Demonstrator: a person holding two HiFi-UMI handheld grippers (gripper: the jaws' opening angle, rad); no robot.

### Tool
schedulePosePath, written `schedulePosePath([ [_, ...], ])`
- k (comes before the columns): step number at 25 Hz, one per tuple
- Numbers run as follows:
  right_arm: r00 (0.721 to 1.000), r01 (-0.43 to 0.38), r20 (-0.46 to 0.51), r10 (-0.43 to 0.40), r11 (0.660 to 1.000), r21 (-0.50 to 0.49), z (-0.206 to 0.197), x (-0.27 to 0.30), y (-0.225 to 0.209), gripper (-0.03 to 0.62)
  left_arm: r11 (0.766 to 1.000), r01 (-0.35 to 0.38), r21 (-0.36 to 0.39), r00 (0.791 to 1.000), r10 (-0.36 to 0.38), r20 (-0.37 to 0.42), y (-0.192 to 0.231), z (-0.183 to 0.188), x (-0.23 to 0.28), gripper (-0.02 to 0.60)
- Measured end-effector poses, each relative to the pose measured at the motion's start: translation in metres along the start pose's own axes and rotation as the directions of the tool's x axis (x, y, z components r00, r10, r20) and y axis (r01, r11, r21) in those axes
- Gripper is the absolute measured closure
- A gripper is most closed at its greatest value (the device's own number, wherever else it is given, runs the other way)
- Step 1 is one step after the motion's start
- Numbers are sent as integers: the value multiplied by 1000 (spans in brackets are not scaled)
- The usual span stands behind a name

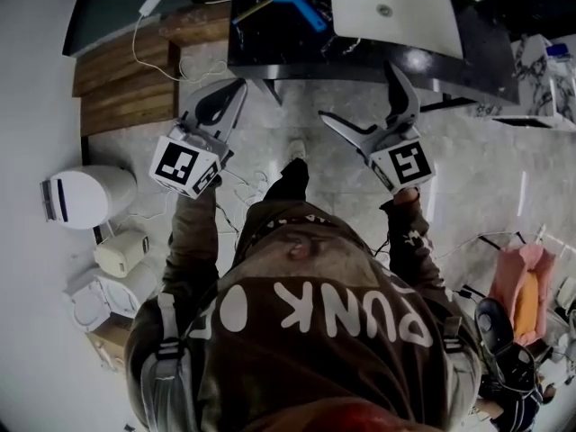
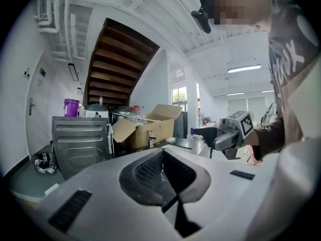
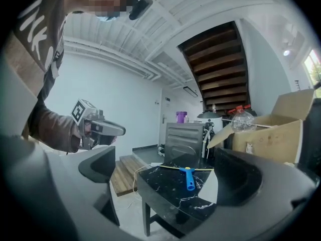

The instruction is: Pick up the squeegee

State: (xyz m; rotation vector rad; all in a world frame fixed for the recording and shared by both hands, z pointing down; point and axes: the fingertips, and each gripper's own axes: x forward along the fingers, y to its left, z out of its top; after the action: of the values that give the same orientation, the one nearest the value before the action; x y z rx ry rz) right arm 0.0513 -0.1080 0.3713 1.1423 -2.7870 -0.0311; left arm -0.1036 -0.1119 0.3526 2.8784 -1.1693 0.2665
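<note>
Looking down through the head camera, I see the blue-handled squeegee with a thin yellow blade (image 1: 300, 1) lying flat on the black marble-patterned tabletop (image 1: 270, 43), just beside a white rectangular basin (image 1: 396, 9). Neither tool touches it. Both hang over the pale tiled floor (image 1: 270, 120) on the near side of the table.

The left gripper (image 1: 232, 93) has its jaws pressed together with nothing between them; its own view shows the two ribbed pads meeting in one line. The right gripper (image 1: 358, 93) is spread wide and empty. Through that gap, in the right gripper view, the squeegee sits on the table ahead, handle pointing towards the camera.

Readable writing is scarce. Large white letters spelling "PUNK" run across the person's brown shirt (image 1: 333, 313). The open cardboard box (image 3: 273, 134) behind the table carries a small label, too small for me to read.
</note>
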Motion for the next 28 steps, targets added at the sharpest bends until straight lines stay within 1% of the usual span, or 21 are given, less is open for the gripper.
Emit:
schedulePosePath([
  [6, 999, 12, -32, -11, 1000, 16, -9, 53, -31, -3, 1000, 15, -15, 1000, -16, -8, 44, -3, 26, 578],
  [16, 998, 5, -69, -3, 1000, 25, -28, 135, -75, -3, 999, 13, -44, 999, -14, -30, 105, -16, 58, 578],
  [23, 993, 10, -118, -3, 998, 60, -60, 187, -107, -3, 998, 5, -65, 999, -8, -46, 144, -27, 81, 578],
  [28, 987, 14, -158, -1, 997, 79, -84, 215, -124, -2, 997, 5, -72, 999, -9, -53, 160, -32, 96, 578],
])
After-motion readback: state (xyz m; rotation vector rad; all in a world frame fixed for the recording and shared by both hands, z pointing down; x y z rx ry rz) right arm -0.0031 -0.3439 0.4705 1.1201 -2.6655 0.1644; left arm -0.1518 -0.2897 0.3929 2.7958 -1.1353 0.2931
